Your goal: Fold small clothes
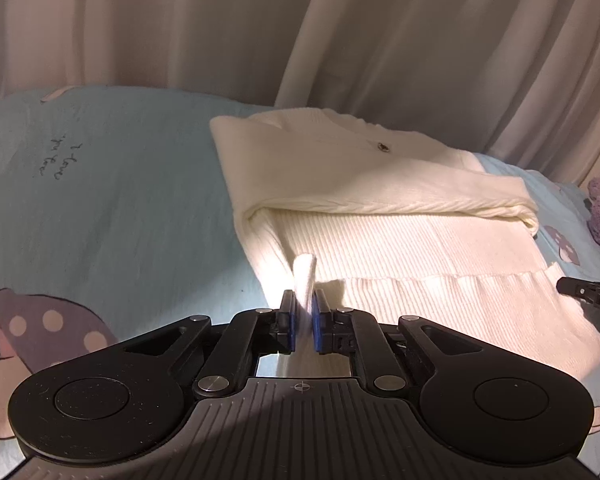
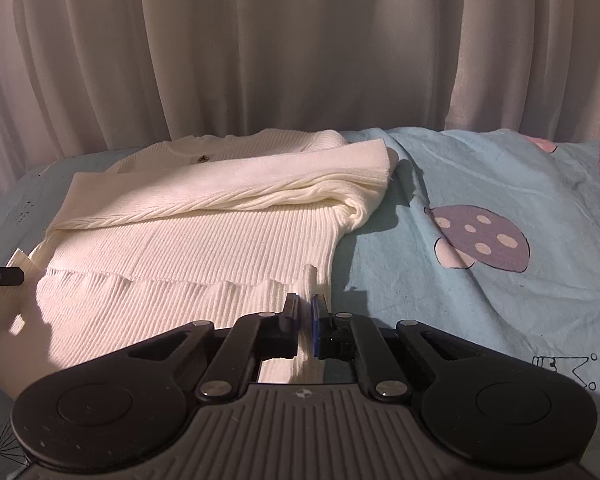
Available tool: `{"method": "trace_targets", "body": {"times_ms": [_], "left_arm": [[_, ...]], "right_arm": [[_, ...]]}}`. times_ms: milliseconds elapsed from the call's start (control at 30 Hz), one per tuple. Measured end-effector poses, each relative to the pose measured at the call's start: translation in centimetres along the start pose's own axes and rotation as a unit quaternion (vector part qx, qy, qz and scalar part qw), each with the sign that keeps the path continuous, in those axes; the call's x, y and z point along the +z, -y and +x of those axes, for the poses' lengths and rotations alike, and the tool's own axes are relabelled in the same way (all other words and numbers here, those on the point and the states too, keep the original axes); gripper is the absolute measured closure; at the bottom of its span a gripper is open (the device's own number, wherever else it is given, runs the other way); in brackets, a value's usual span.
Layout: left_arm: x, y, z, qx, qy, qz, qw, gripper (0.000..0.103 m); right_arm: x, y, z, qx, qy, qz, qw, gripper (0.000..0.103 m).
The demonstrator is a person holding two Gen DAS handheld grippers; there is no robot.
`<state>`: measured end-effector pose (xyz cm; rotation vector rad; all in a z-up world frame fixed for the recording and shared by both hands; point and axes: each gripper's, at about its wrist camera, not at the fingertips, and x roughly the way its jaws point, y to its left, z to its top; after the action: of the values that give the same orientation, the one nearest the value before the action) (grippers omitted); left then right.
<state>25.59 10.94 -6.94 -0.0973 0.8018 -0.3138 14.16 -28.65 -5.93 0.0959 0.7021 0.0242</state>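
Pinching the hem at both corners, the left tool [image 1: 304, 312] and right tool [image 2: 305, 314] each have a fold of the cream sweater [image 1: 400, 248] squeezed between their pads.

Sweater's lying on the light blue bedsheet [image 1: 120, 200] with mushroom prints, sleeves already folded across the chest, beige curtain [image 2: 300, 48] hanging behind it.

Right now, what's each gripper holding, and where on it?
Left gripper pinches the cream sweater at its near left hem corner; right gripper pinches its near right hem corner.
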Motion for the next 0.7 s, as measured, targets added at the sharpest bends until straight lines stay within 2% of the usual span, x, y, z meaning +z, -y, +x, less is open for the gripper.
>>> {"method": "trace_targets", "body": {"times_ms": [200, 367, 600, 700], "left_arm": [[0.9, 0.3, -1.9, -0.025, 0.034, -0.008, 0.9991, 0.095], [3.5, 0.5, -3.1, -0.036, 0.075, -0.018, 0.9964, 0.095], [8.5, 0.3, -2.2, -0.008, 0.141, -0.011, 0.9899, 0.095], [10.3, -0.2, 0.9, 0.005, 0.122, -0.03, 0.9921, 0.095]], "right_arm": [[1.4, 0.0, -1.9, 0.018, 0.032, 0.024, 0.999, 0.098], [4.0, 0.0, -2.3, 0.022, 0.06, 0.039, 0.997, 0.098], [8.9, 0.0, 0.1, -0.007, 0.105, 0.042, 0.994, 0.098], [10.4, 0.6, 3.6, -0.007, 0.089, 0.055, 0.994, 0.098]]}}
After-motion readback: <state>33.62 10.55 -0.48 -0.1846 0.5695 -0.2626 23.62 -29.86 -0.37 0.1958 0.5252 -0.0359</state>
